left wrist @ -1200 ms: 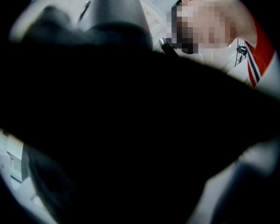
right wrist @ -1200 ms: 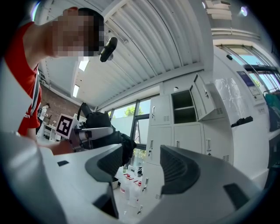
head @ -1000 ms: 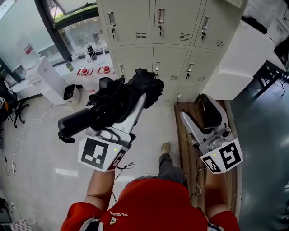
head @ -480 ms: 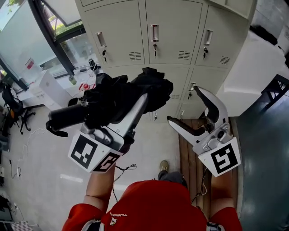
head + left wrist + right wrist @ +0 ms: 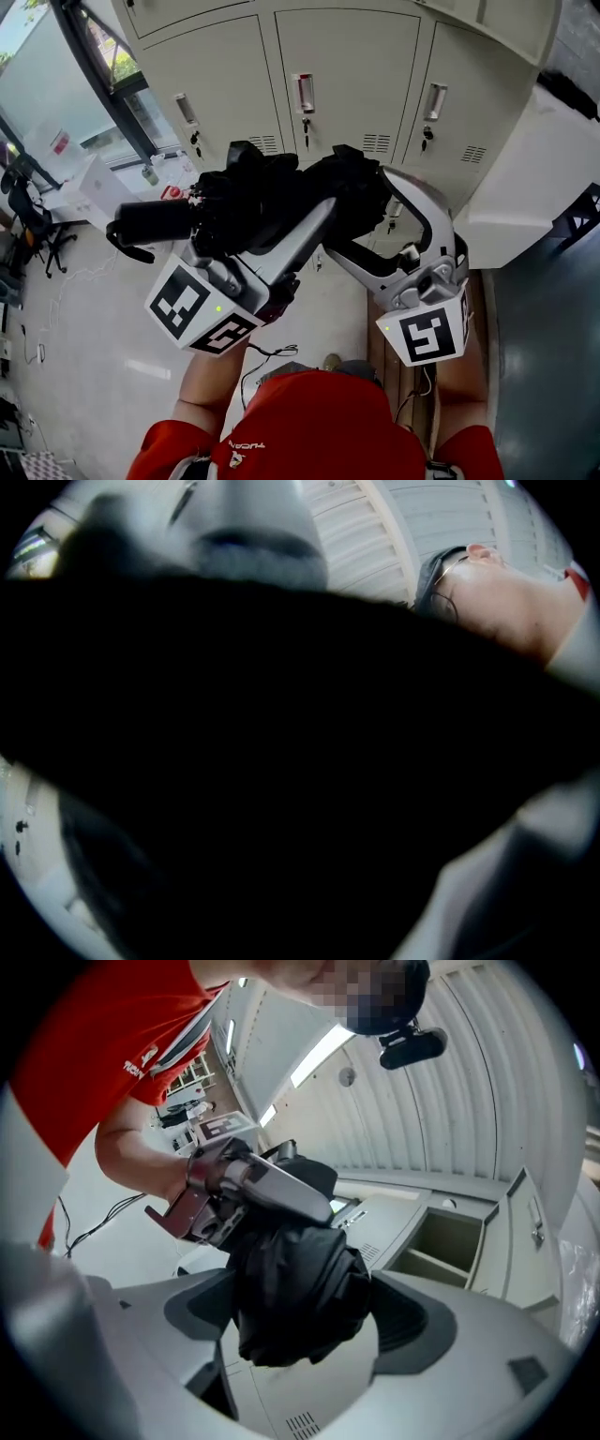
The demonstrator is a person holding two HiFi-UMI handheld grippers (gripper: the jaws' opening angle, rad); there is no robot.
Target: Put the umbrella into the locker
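Observation:
A folded black umbrella [image 5: 272, 197] lies crosswise in my left gripper [image 5: 281, 214], which is shut on its middle; the handle [image 5: 150, 222] sticks out to the left. In the left gripper view the dark umbrella [image 5: 281, 761] fills nearly everything. My right gripper [image 5: 380, 230] is open and its jaws have just been opening. The umbrella's bunched canopy end [image 5: 295, 1279] sits between its grey pads [image 5: 412, 1321]. Beige lockers [image 5: 347, 75] with closed doors stand just ahead. The right gripper view shows one open compartment [image 5: 445, 1241].
A white cabinet [image 5: 511, 187] stands right of the lockers. To the left are a glass wall [image 5: 56, 84] and a white unit [image 5: 89, 183]. Wooden slats [image 5: 476, 309] lie on the floor below my right gripper. The person's red shirt [image 5: 319, 431] fills the bottom.
Both grippers have moved up and toward the lockers. The right gripper has rolled, spread its jaws wider, and now has the umbrella's canopy end between them. The left still holds the umbrella.

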